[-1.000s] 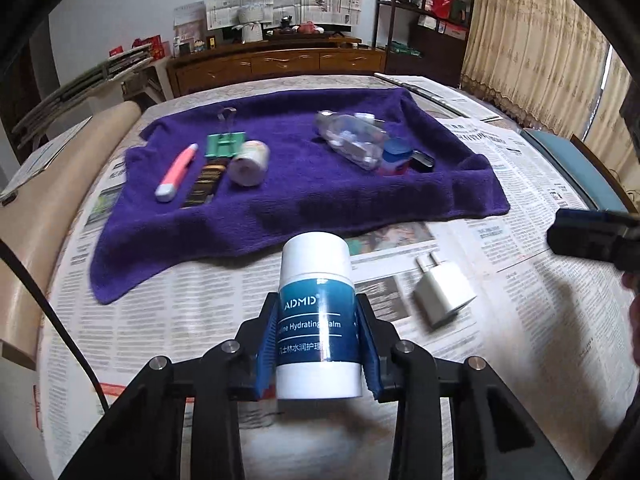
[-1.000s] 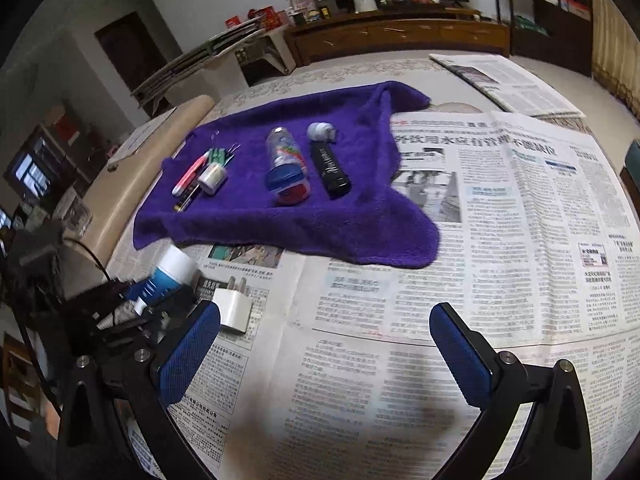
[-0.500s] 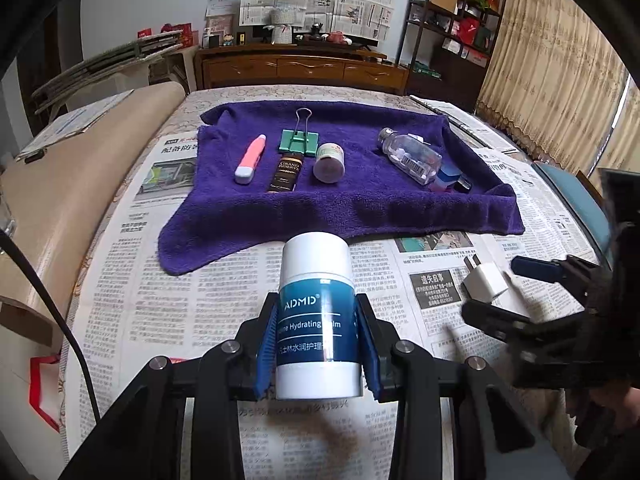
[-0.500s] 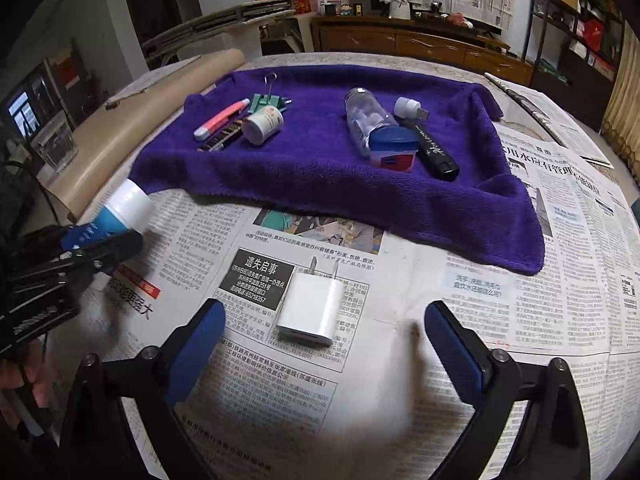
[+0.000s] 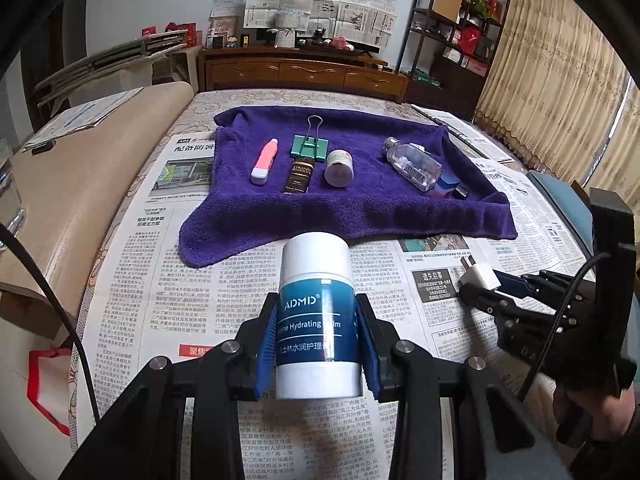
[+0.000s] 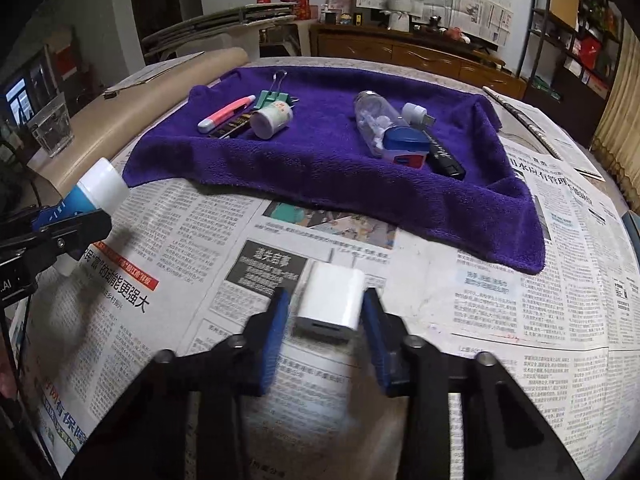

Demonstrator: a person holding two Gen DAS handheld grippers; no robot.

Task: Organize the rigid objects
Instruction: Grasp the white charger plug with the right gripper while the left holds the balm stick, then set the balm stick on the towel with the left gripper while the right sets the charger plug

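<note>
My left gripper [image 5: 317, 344] is shut on a white and blue ADMD balm stick [image 5: 316, 312], held upright above the newspaper; the stick also shows in the right wrist view [image 6: 98, 194]. My right gripper [image 6: 325, 320] has its blue pads on both sides of a white USB charger [image 6: 332, 300] lying on the newspaper, with a small gap on the left side. The charger also shows in the left wrist view [image 5: 478, 274]. A purple towel [image 5: 360, 208] beyond holds a pink pen [image 5: 264, 160], a green binder clip [image 5: 310, 146], a small white jar [image 5: 339, 168] and a clear bottle [image 5: 412, 164].
Newspaper [image 6: 520, 320] covers the table. On the towel's right part lie a blue-capped jar [image 6: 404, 148] and a black tube [image 6: 444, 156]. A drinking glass [image 6: 52, 132] stands on the beige surface at the left. A wooden sideboard [image 5: 300, 72] is behind.
My right gripper has moved forward onto the charger and its jaws have narrowed around it. My left gripper still holds the balm stick and has turned to face the towel squarely.
</note>
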